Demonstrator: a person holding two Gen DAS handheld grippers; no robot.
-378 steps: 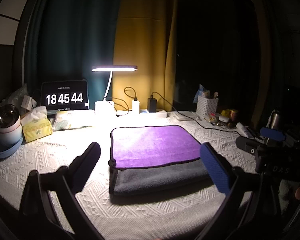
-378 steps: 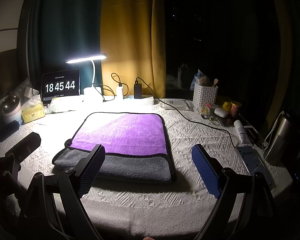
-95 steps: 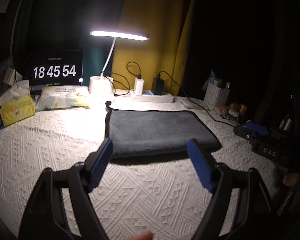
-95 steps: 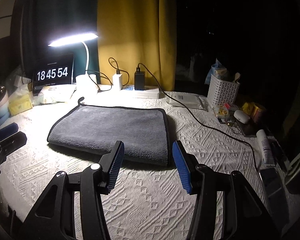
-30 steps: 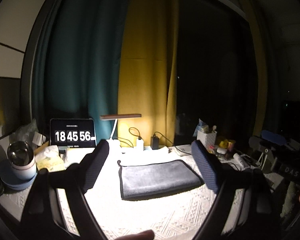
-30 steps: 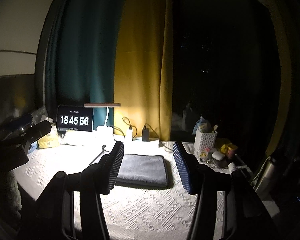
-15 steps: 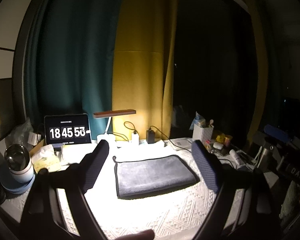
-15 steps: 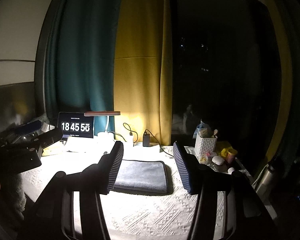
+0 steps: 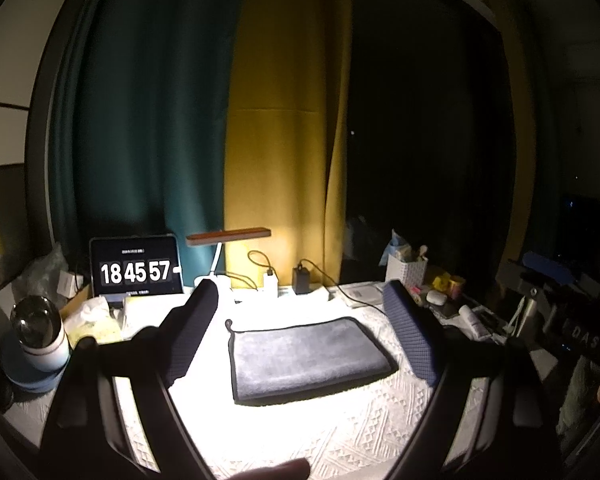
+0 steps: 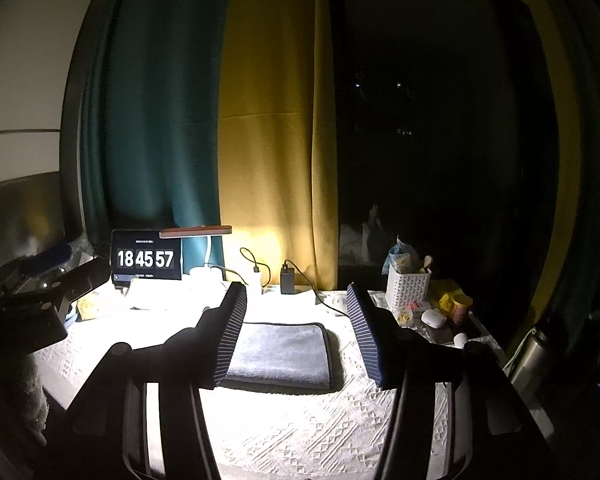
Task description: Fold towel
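The towel [image 9: 308, 354] lies folded into a flat grey rectangle with dark edging on the white patterned tablecloth [image 9: 300, 432], under the lamp light. It also shows in the right wrist view [image 10: 280, 354]. My left gripper [image 9: 300, 336] is open and empty, held high and back from the table. My right gripper [image 10: 296, 332] is open and empty, also raised well above and behind the towel. Neither gripper touches the towel.
A tablet clock [image 9: 135, 272] reading 18:45:57, a desk lamp [image 9: 228, 238], chargers and cables [image 9: 300, 280] stand at the back. A round device [image 9: 40, 332] and tissues [image 9: 94, 318] sit left. A white basket [image 10: 408, 284], small jars and a metal bottle [image 10: 534, 354] crowd the right.
Both grippers have pulled up and back from the table, so the towel looks smaller and farther. The towel has not moved. The clock advanced one second.
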